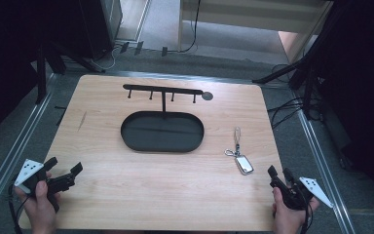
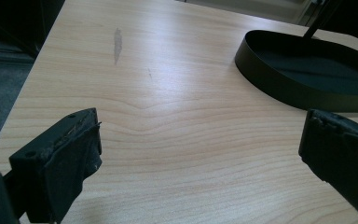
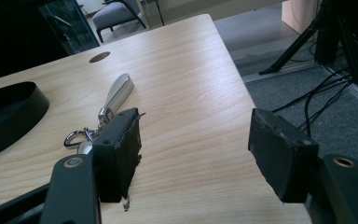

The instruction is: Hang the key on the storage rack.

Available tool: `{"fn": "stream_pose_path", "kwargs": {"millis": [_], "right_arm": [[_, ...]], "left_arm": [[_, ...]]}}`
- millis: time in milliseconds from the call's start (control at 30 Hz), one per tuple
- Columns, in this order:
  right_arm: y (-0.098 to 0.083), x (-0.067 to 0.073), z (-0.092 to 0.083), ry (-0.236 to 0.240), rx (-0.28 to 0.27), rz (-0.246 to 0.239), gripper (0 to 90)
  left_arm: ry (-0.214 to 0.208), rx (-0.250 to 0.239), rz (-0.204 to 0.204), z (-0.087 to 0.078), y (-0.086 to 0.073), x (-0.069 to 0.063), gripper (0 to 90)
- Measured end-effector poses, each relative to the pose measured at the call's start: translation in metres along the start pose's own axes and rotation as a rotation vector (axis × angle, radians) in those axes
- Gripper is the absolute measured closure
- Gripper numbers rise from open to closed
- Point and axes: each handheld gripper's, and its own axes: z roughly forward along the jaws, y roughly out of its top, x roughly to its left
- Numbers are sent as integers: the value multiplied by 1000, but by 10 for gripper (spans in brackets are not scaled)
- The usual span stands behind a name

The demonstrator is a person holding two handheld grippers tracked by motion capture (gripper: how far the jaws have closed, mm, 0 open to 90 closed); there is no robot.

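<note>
Clearly the right gripper (image 1: 281,176) is the nearer one to the keyring (image 1: 238,155): the keyring lies near the table's (image 1: 126,195) right edge, just ahead of that gripper and a little toward the table's middle, while the left gripper (image 1: 64,171) sits by the near left corner, well apart from it. The keyring's long axis runs roughly from the near edge toward the far edge, with the silver fob (image 1: 244,164) at the near end, a clasp in the middle and a slim silver tag (image 1: 237,133) stretched out toward the far edge. In the right gripper view the tag (image 3: 118,94) and clasp (image 3: 77,136) show just beyond one pad (image 3: 121,151), which hides the fob end; the keyring is off to that side of the gap rather than between the pads, so the gripper would likely need to shift toward the table's middle before closing.

Both grippers stand open with nothing between the jaws. The left gripper view shows its pads (image 2: 70,163) spread wide over bare wood, with the tray's wall (image 2: 279,86) beyond.

A black oval tray (image 1: 129,130) sits in the middle of the table, and from its far side rises a post bearing a hook rail (image 1: 163,91) with several small hooks hanging down. The tray is well to the left of the keyring, with bare table between them. Nothing lies between the right gripper and the keyring, so the approach looks unobstructed; a small round hole (image 1: 207,95) in the tabletop sits near the far edge, beside the rail's right end.
</note>
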Motion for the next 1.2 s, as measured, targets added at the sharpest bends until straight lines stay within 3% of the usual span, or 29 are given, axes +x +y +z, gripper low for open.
{"fn": "stream_pose_path", "kwargs": {"millis": [233, 300, 400, 567, 767, 967, 1000, 1200], "right_arm": [[0, 3, 1, -18, 13, -10, 341], [0, 4, 2, -39, 20, -47, 356], [2, 5, 8, -37, 84, -59, 377], [12, 11, 21, -63, 196, -126, 392], [33, 21, 36, -117, 270, -210, 411], [48, 26, 63, -167, 410, -300, 438], [50, 27, 69, -177, 445, -316, 475], [66, 39, 94, -204, 648, -261, 536]], "left_arm": [[1, -2, 10, 0, 0, -1, 0], [2, -2, 11, 0, 0, -1, 0], [-7, -2, 13, -1, 0, -1, 0], [-10, -6, 4, -1, 0, 0, 0], [-13, -2, 6, 0, 0, 0, 0], [-15, -2, 3, 0, 0, 1, 0], [-15, -2, 3, 0, 0, 1, 0], [-16, 0, 2, 0, 0, 1, 0]]}}
